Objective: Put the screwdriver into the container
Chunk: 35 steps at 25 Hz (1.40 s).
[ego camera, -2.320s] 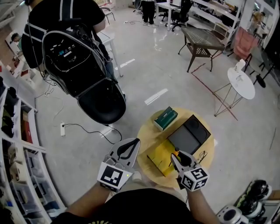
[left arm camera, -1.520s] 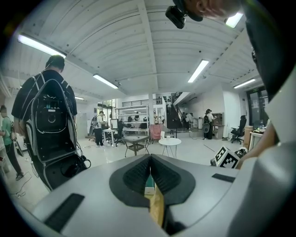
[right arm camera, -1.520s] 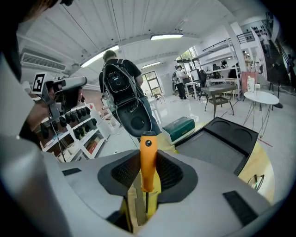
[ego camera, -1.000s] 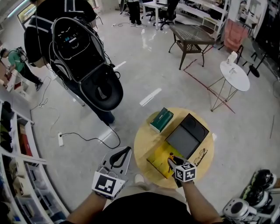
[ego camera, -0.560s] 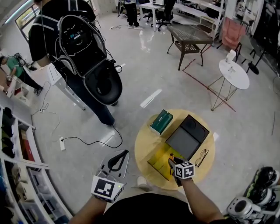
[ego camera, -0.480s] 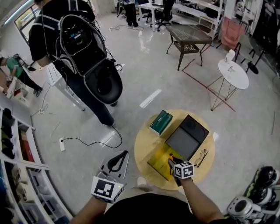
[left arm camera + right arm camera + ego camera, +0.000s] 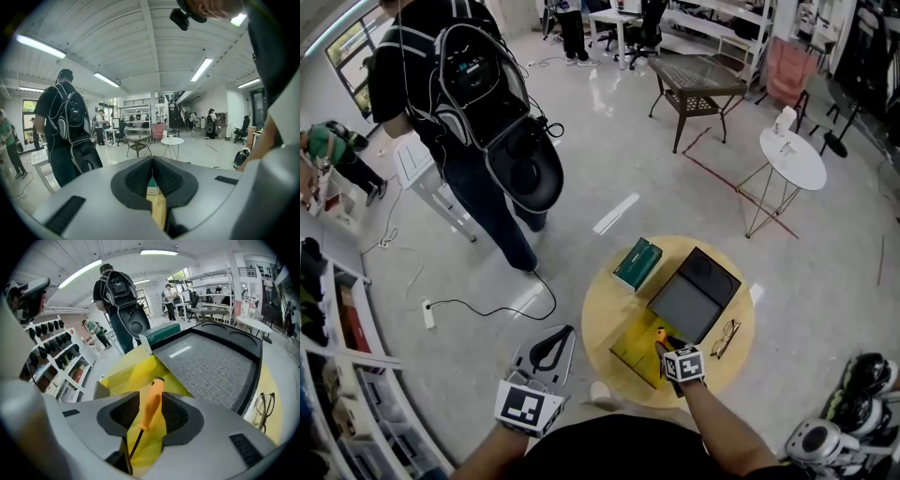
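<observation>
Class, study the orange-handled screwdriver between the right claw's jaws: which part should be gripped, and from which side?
Grip the screwdriver by its thick orange handle, not the thin dark shaft. Close across the handle from its two sides, probably as the right claw sits now: its jaws have just been opening, with the handle between them, over the yellow container.
</observation>
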Each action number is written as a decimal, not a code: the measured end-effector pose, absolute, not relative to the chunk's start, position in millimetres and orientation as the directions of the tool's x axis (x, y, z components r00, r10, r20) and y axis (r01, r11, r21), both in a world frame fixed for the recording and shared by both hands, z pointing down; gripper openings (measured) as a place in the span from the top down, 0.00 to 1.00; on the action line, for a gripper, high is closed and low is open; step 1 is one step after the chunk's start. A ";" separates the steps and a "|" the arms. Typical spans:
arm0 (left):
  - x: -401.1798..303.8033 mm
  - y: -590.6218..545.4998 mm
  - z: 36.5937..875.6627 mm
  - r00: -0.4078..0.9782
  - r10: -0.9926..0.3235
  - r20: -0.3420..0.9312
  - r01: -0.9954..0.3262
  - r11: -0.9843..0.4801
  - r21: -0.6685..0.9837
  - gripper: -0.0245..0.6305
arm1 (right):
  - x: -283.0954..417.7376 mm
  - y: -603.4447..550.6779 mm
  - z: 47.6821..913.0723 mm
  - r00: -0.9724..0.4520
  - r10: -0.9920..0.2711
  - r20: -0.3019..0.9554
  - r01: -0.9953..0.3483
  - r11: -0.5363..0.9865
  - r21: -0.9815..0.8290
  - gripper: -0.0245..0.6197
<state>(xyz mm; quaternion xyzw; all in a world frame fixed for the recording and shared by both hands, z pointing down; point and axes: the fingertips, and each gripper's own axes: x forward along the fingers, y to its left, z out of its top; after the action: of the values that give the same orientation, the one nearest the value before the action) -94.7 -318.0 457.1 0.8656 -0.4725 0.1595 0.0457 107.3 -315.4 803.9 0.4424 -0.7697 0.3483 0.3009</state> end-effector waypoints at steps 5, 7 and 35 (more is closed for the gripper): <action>-88.2 -317.1 455.9 0.517 -0.799 0.307 -0.825 -0.561 -0.071 0.93 | 109.9 -309.4 795.6 -0.430 -0.486 0.761 -0.884 0.399 -0.244 0.64; -85.9 -317.6 455.6 0.524 -0.797 0.302 -0.823 -0.564 -0.060 0.94 | 110.1 -306.4 785.6 -0.440 -0.496 0.749 -0.879 0.411 -0.243 0.64; -19.5 -315.1 415.3 0.635 -0.761 0.136 -0.769 -0.639 0.016 0.94 | 145.7 -274.7 541.8 -0.492 -0.792 0.360 -0.870 0.445 -0.210 0.94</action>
<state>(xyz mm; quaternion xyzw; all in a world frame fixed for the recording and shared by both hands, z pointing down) -19.5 -315.1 415.3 0.9033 -0.4235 0.0584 0.0364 145.7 -274.7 541.8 0.4927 -0.8436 0.1856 0.1049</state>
